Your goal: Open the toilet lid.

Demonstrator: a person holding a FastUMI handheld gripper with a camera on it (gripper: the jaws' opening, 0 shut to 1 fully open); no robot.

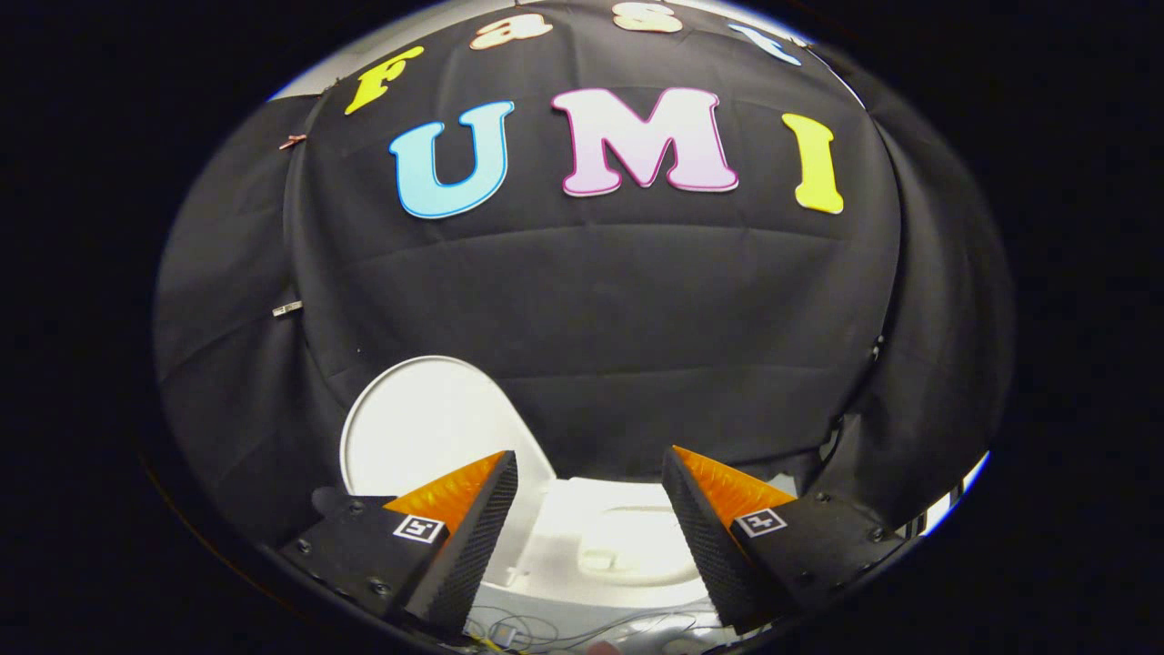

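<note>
A small white toilet (609,546) stands against the black cloth wall, just ahead of and below my fingers. Its round white lid (418,428) is raised and leans back against the cloth, rising above and behind my left finger. The seat and the top of the bowl show between the two fingers. My gripper (589,473) is open, with a wide gap between the fingers and nothing held in it. It hovers above the toilet's front without touching the lid.
Black cloth wall (600,300) closes off the space right behind the toilet and curves round on both sides. Thin loose wires (518,628) lie on the white surface below the fingers. A small metal clip (287,309) hangs on the cloth at the left.
</note>
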